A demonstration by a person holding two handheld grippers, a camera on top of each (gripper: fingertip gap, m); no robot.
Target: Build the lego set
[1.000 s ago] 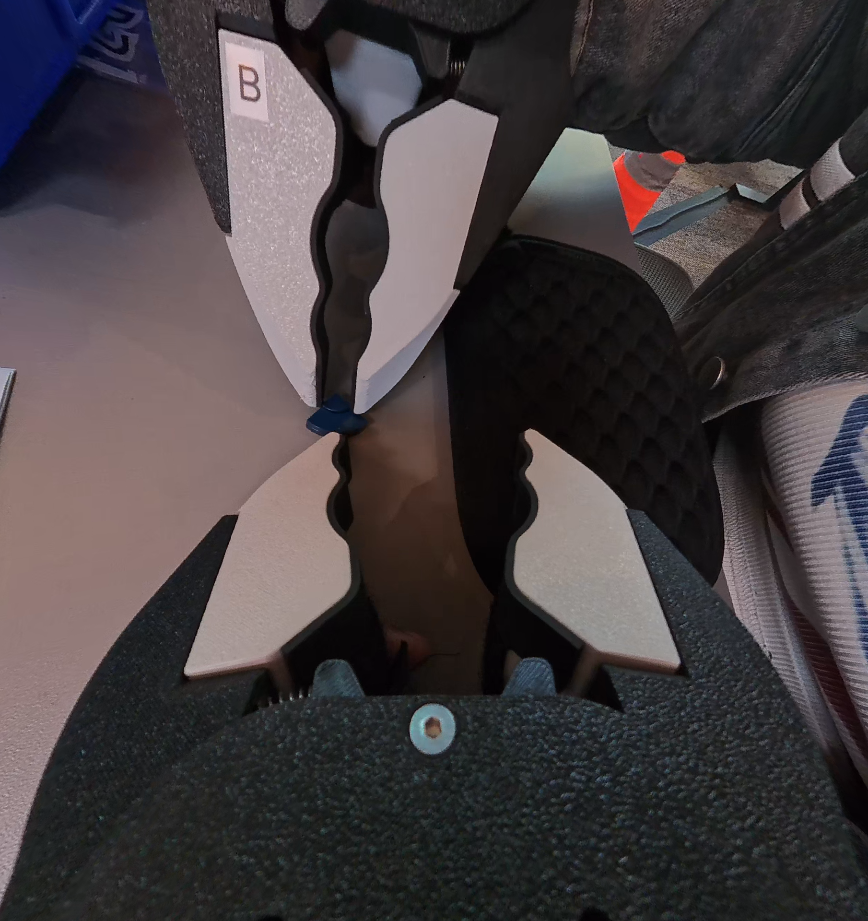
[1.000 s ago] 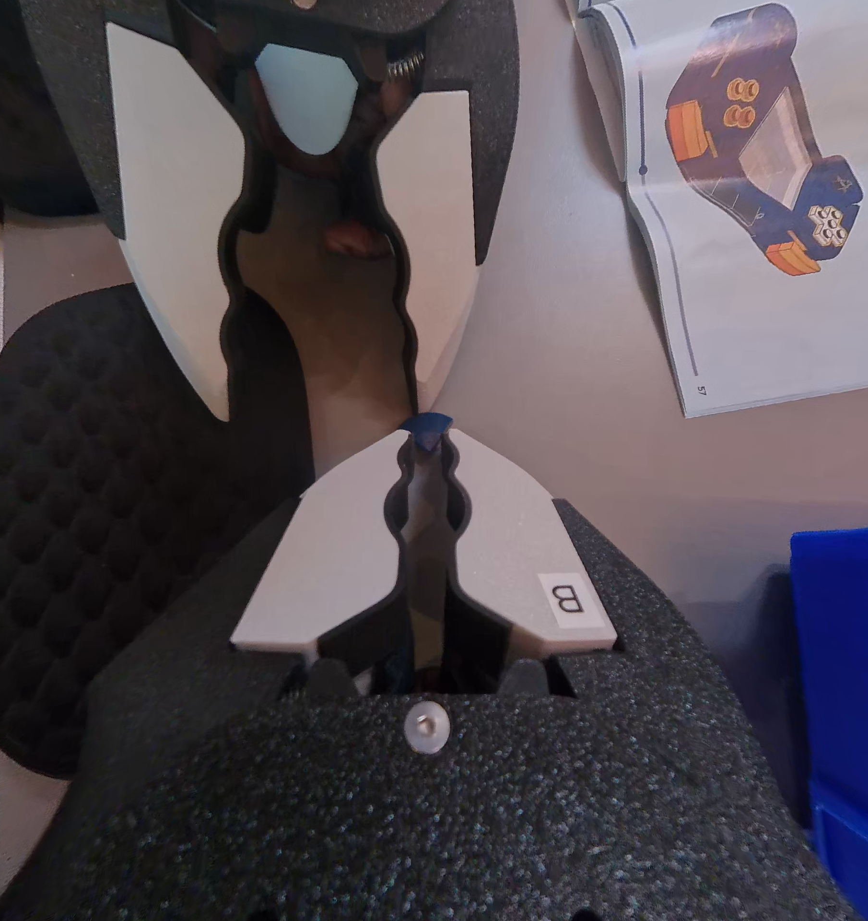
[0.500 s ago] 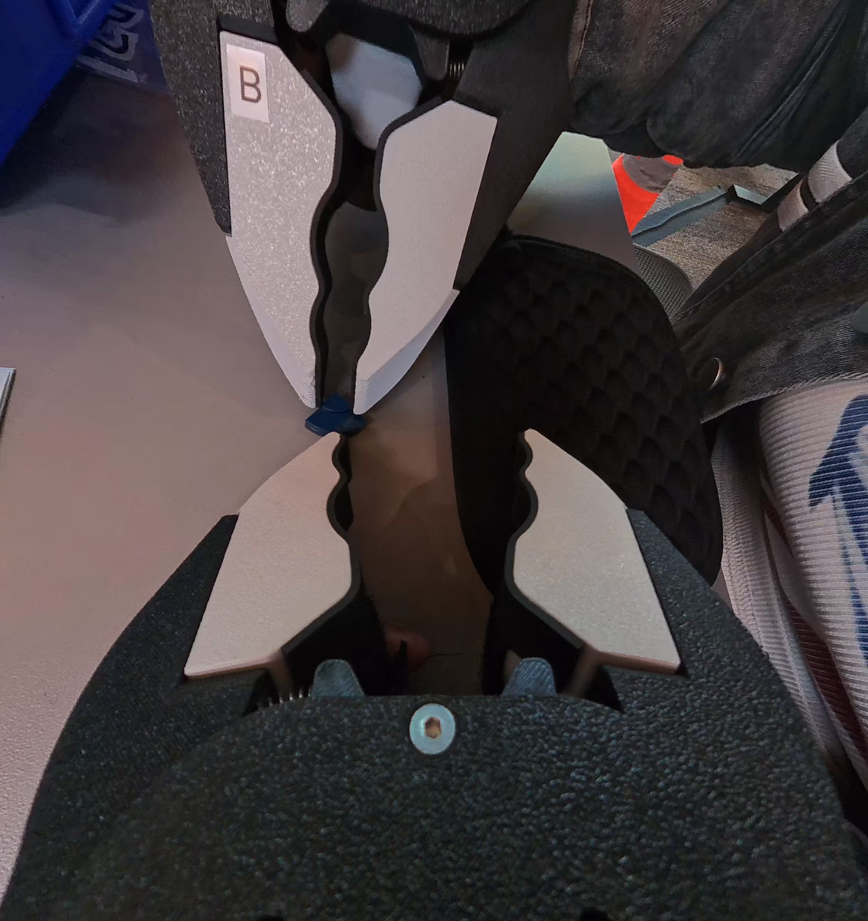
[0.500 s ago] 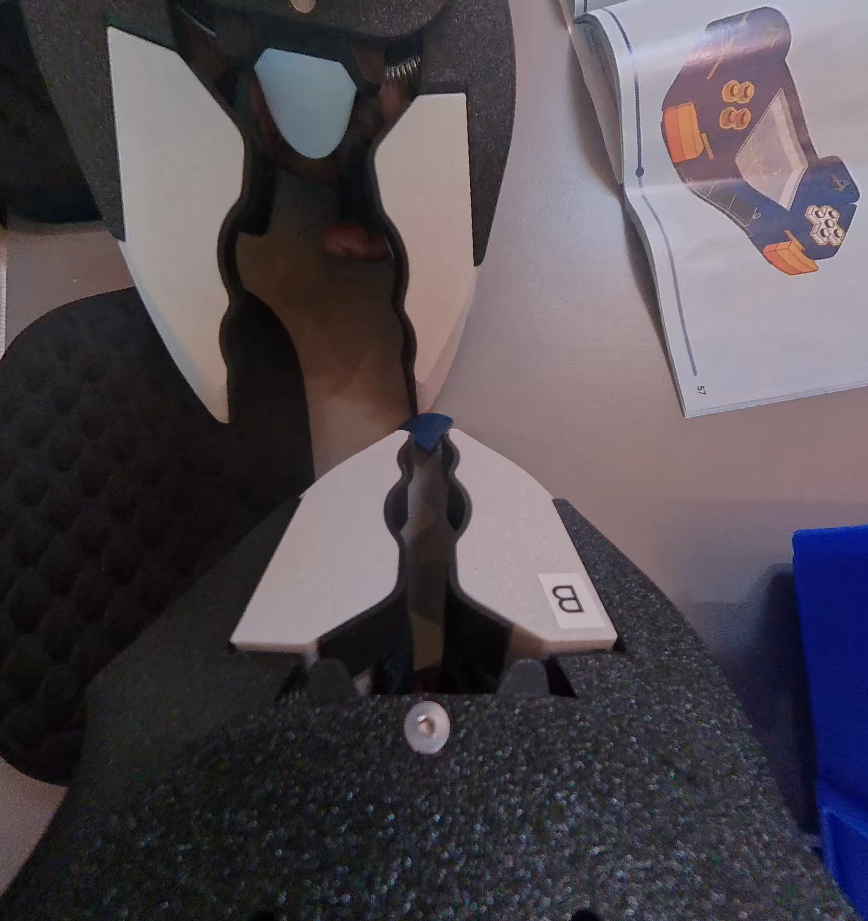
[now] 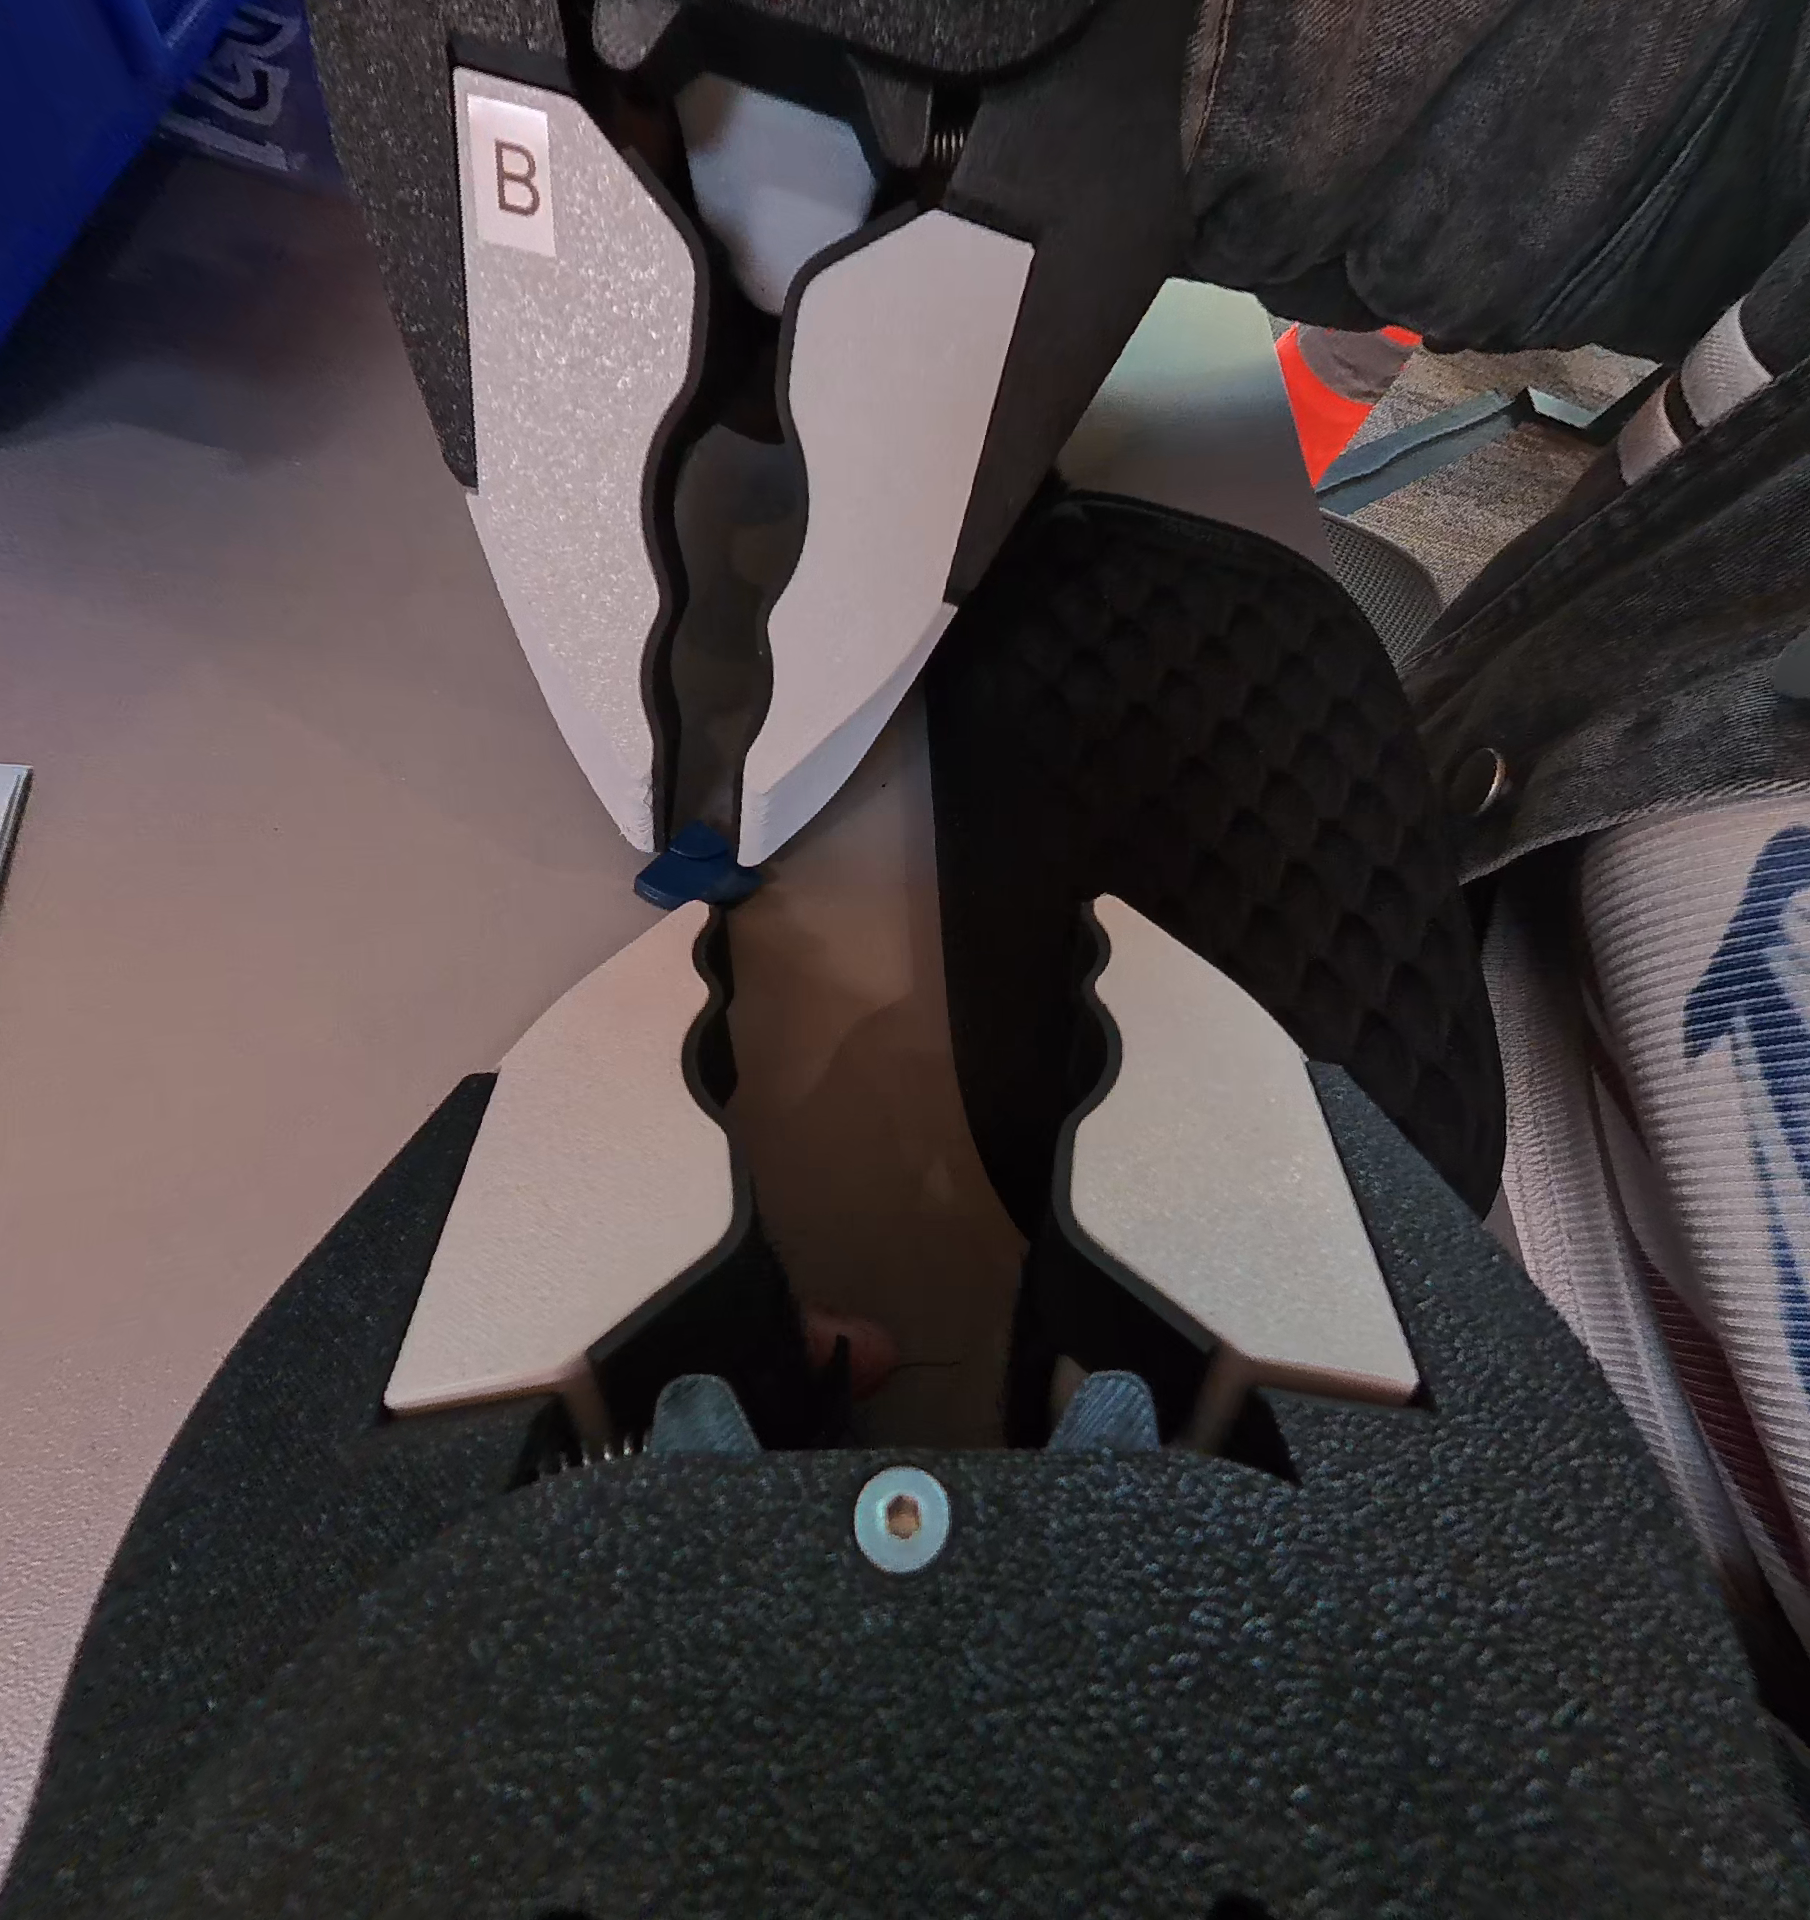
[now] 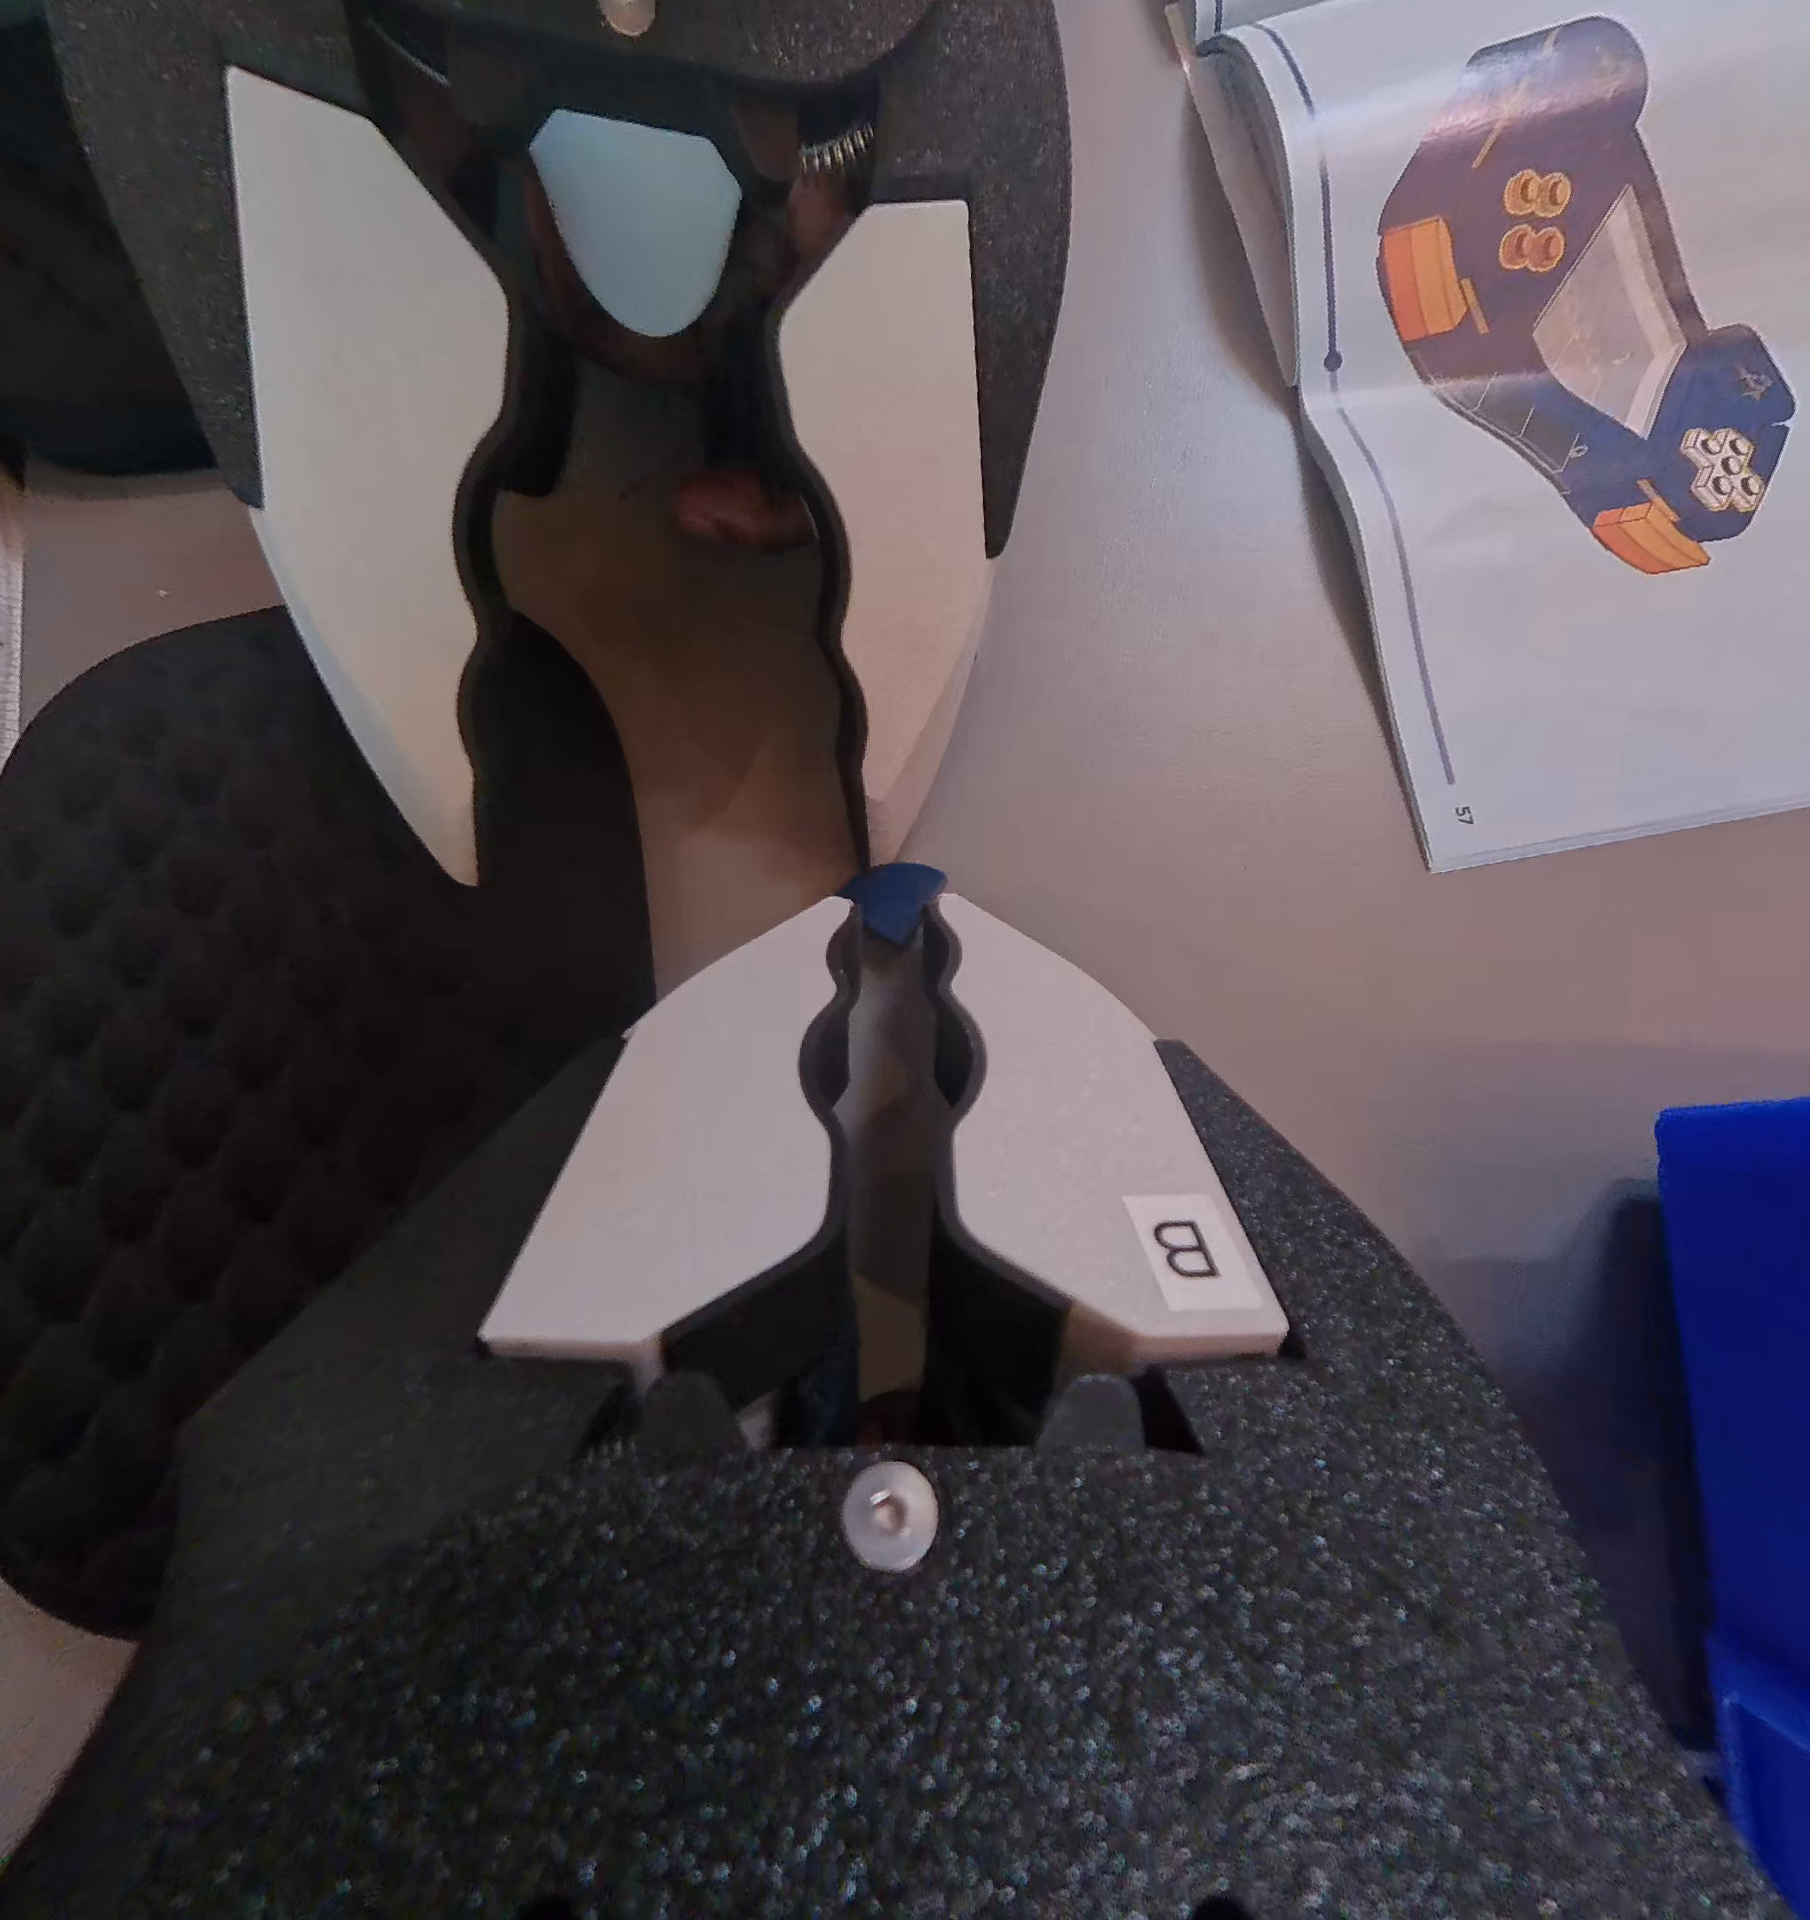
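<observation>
— What's lying around on that desk (image 6: 1192, 935), apart from the build?

— A black quilted pad (image 5: 1223, 831), dimpled all over, lying at the desk's edge. In the right wrist view the same pad (image 6: 205, 1039) fills the lower left.

— And the blue thing?

— A blue plastic bin (image 6: 1763, 1403) at the right edge there; from the other side the bin (image 5: 39, 156) sits in the far left corner.

— Anything beyond the desk?

— An orange cone (image 5: 1332, 405) on grey carpet (image 5: 1452, 468). Closer, a person in a dark denim jacket (image 5: 1503, 156) with metal snaps, over a white ribbed top (image 5: 1711, 1143) carrying a blue print.
</observation>
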